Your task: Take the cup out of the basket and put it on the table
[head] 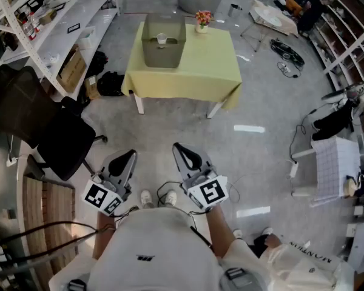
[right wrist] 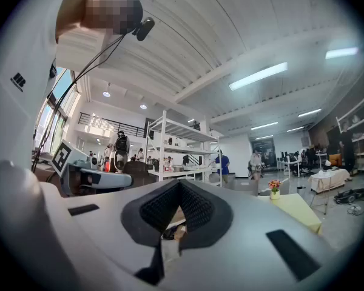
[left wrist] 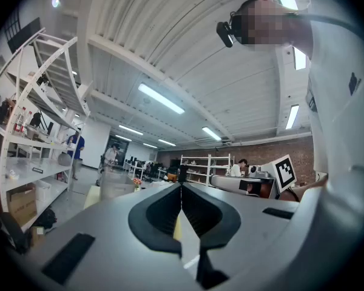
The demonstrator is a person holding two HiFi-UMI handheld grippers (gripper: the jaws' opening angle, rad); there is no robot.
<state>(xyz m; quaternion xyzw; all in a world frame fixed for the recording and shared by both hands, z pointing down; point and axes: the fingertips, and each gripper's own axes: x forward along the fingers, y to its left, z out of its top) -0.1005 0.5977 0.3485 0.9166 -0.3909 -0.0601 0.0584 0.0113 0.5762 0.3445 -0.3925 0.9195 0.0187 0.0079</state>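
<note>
Cup in basket on far table; both claws closed, nothing held

Item 1. Cup [head: 162, 39]: small and pale, standing inside the basket [head: 164, 53] towards its far end. It appears upright, long axis vertical and open mouth facing the ceiling. It is too small in view to make out a handle or any tilt.

Item 2. Basket: translucent grey, rectangular, its long side running away from the person. It sits on the left half of the table [head: 200, 71], which carries a yellow-green cloth.

Item 3. Flower vase [head: 202, 22]: on the table's far edge, just right of the basket and not touching it.

Item 4. Left gripper [head: 131, 155]: held low in front of the person, well short of the table. Its jaws are pressed together along their tips with nothing between them.

Item 5. Right gripper [head: 177, 146]: beside the left one and level with it, pointing towards the table. Its jaws are likewise closed tip to tip and empty.

Item 6. Black office chair [head: 60, 138]: on the floor to the person's left, near the white shelving [head: 48, 29].

Item 7. Person's shoes [head: 158, 199]: visible on the grey floor between the two grippers.
</note>
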